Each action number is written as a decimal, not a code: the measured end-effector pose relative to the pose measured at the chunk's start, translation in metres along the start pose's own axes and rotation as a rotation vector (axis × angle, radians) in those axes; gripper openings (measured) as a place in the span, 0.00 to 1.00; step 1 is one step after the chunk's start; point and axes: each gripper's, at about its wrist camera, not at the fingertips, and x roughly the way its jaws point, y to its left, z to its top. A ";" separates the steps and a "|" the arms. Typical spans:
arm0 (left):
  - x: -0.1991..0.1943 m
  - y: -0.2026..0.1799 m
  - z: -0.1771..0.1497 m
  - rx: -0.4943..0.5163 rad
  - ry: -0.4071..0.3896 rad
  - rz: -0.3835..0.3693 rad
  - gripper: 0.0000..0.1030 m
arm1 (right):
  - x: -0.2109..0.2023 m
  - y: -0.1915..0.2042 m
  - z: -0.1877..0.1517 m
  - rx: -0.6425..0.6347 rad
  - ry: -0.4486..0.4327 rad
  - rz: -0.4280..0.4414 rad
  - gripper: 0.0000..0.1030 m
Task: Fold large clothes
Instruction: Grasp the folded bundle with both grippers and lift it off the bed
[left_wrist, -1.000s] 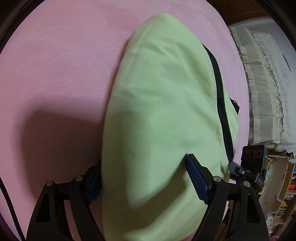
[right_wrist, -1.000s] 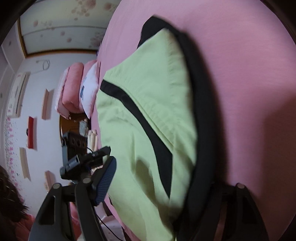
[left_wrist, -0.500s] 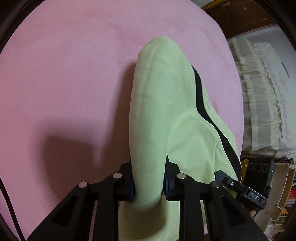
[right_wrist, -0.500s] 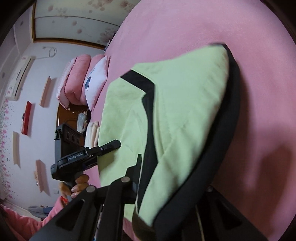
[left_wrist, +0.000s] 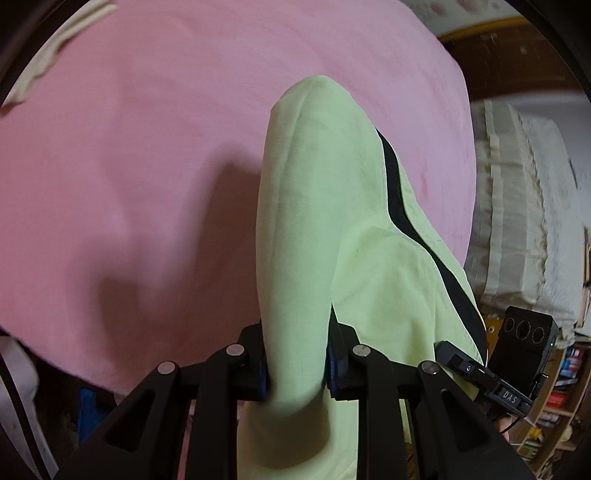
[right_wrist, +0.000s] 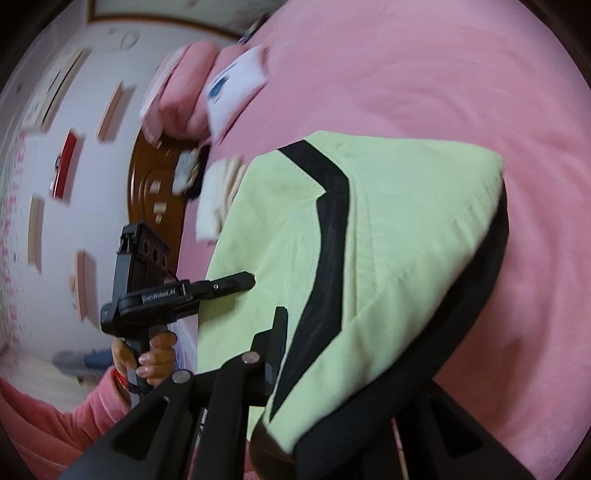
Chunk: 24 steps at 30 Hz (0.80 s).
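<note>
pinching the green garment (left_wrist: 314, 229) in both grippers, we hold it lifted over the pink bed (left_wrist: 129, 147): left gripper (left_wrist: 297, 365) clamps a fold, right gripper (right_wrist: 332, 354) its black-trimmed edge.

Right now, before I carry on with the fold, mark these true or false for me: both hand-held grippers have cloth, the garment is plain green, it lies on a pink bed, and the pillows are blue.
1. Both hand-held grippers are shut on the garment. True: the left hand-held gripper pinches a bunched fold of the green garment, and the right hand-held gripper clamps its black-edged end.
2. The garment is plain green. False: a black stripe crosses it.
3. It is over a pink bed cover. True.
4. The pillows are blue. False: the pillows are pink, one with a white front.
</note>
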 end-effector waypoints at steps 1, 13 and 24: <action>-0.017 0.012 0.000 0.001 -0.017 0.003 0.19 | 0.008 0.015 -0.001 -0.029 0.011 0.001 0.10; -0.218 0.201 0.091 0.040 -0.147 0.031 0.19 | 0.178 0.218 0.026 -0.167 -0.022 0.072 0.10; -0.386 0.338 0.274 0.125 -0.316 0.194 0.19 | 0.351 0.388 0.129 -0.268 -0.068 0.162 0.10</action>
